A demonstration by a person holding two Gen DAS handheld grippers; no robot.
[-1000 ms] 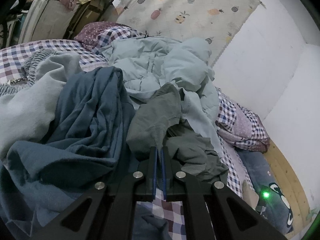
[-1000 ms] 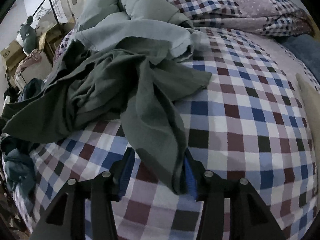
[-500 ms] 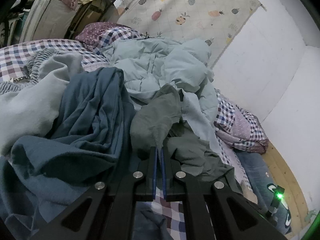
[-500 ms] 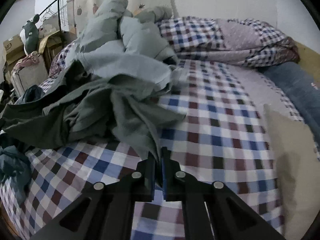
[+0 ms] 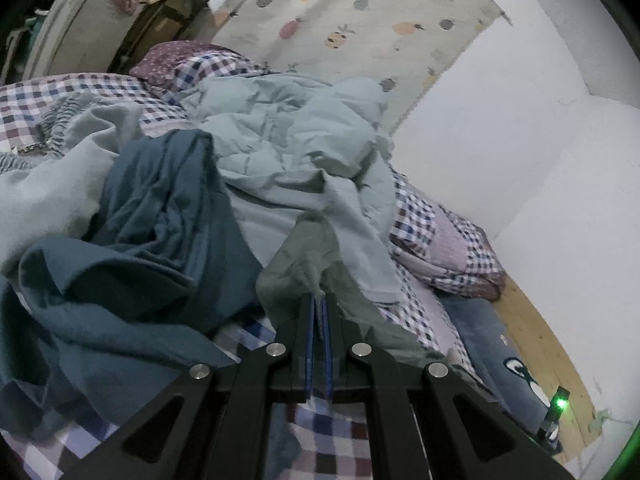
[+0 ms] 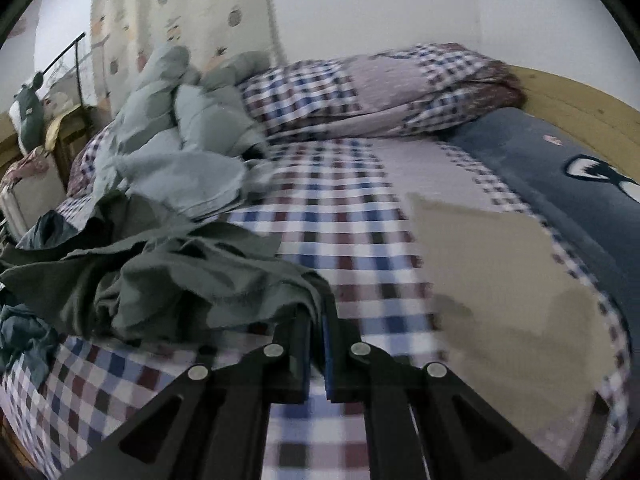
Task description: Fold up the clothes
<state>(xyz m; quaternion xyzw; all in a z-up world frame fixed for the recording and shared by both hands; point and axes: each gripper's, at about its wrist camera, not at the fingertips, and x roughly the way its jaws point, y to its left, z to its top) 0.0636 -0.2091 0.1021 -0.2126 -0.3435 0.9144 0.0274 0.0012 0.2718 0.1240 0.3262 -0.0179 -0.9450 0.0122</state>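
Much crumpled laundry [image 5: 152, 240] across checked bedsheet [image 6: 344, 236]

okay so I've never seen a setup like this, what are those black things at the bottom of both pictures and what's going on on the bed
Those black things are hand-held tongs, one in each of a person's hands, each with a camera looking along its two fingers. There is no robot arm.

One picture comes from the left tongs, the other from the right tongs. Both are closed on the same grey-green garment, at different edges.

It lies on a bed with a checked sheet. Also there: a dark blue garment, a pale blue quilt, a checked pillow and a tan sheet, possibly cardboard.
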